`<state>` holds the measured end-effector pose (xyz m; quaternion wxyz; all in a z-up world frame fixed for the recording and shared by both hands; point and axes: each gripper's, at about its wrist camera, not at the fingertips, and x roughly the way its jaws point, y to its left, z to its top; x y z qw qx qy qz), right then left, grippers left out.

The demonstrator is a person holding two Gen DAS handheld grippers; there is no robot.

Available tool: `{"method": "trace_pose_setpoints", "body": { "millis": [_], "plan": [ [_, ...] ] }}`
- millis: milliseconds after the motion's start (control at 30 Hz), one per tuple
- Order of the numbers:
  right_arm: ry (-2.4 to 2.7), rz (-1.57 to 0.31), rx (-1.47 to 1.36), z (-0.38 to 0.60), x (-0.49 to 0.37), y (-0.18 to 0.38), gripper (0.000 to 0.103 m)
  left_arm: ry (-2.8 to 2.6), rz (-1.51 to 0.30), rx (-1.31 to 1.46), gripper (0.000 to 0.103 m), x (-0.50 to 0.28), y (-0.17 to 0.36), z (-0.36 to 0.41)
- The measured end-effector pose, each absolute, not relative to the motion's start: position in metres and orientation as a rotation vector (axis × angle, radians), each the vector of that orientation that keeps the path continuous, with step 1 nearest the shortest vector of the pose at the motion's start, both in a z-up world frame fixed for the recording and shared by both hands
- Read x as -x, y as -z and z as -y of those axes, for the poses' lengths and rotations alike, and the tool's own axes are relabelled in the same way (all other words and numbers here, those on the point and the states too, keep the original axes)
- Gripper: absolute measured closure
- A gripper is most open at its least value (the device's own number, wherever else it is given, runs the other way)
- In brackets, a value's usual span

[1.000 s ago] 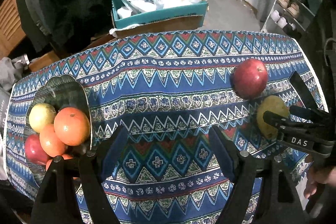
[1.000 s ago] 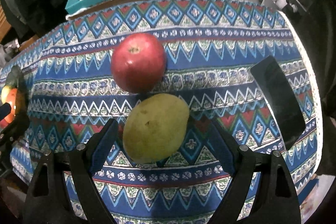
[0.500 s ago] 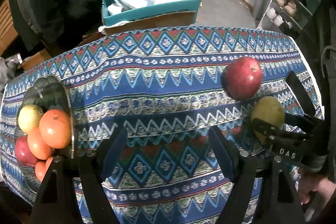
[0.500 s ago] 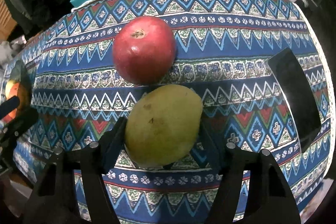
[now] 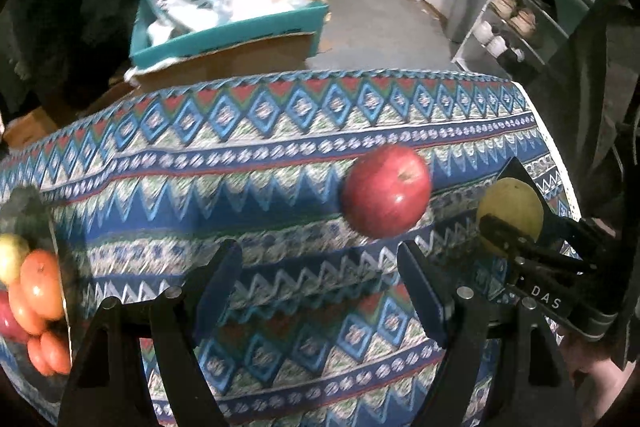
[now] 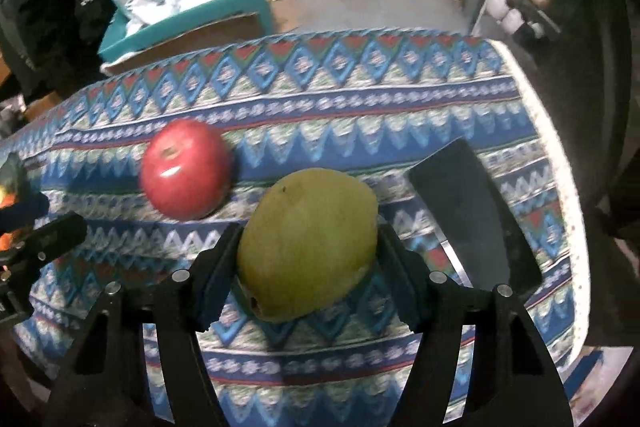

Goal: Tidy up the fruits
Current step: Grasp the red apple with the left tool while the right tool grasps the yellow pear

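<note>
A yellow-green mango (image 6: 312, 219) sits between the fingers of my right gripper (image 6: 308, 241). The jaws are closing tight, with both pads pressed on its sides. It looks raised slightly off the patterned tablecloth (image 6: 360, 107). The left wrist view shows the same mango (image 5: 512, 203) and right gripper (image 5: 520, 247) at far right. A red apple (image 5: 386, 191) lies on the cloth just ahead and right of my left gripper (image 5: 318, 259), which is open and holds nothing. The apple (image 6: 186, 169) is left of the mango. A dark bowl (image 5: 24, 203) at far left holds oranges (image 5: 40, 287) and other fruit.
A flat black object (image 6: 472, 219) lies on the cloth right of the mango, near the table's right edge (image 6: 560, 187). Behind the table stands a teal box (image 5: 224, 31) with white bags. A shoe rack (image 5: 532, 15) is at back right.
My right gripper has shut on the mango and carried it a little off the cloth. My left gripper has moved right, so the apple is nearer and the bowl sits at the view's left edge.
</note>
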<state>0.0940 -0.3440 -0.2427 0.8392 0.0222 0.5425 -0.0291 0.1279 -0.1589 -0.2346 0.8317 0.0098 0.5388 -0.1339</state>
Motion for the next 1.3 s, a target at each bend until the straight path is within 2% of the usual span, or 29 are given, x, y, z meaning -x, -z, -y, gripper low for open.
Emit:
{"method": "trace_pose_setpoints", "body": {
  "millis": [100,167,467,800,867,967,1300],
  "plan": [
    [0.086,-1.140,-0.040,0.355,-0.097,0.243,0.036,0.306,-1.140,-0.053,0.021,-0.135,0.235,0.176],
    [0.101,-1.137,-0.050,0.363,-0.098,0.243,0.036,0.316,-1.141,-0.057,0.016,-0.139,0.235,0.186],
    [0.123,-1.140,-0.099,0.382,-0.100,0.246,0.036,0.351,-1.177,-0.100,0.016,-0.159,0.256,0.223],
    [0.125,-1.157,-0.121,0.389,-0.101,0.254,0.036,0.350,-1.222,-0.079,0.016,-0.172,0.282,0.228],
    [0.122,-1.159,-0.125,0.389,-0.101,0.254,0.036,0.359,-1.232,-0.070,0.020,-0.173,0.286,0.228],
    [0.118,-1.159,-0.125,0.389,-0.101,0.254,0.036,0.340,-1.230,-0.078,0.030,-0.175,0.289,0.228],
    [0.112,-1.156,-0.123,0.385,-0.101,0.252,0.036,0.361,-1.195,-0.119,0.030,-0.165,0.288,0.227]
  ]
}}
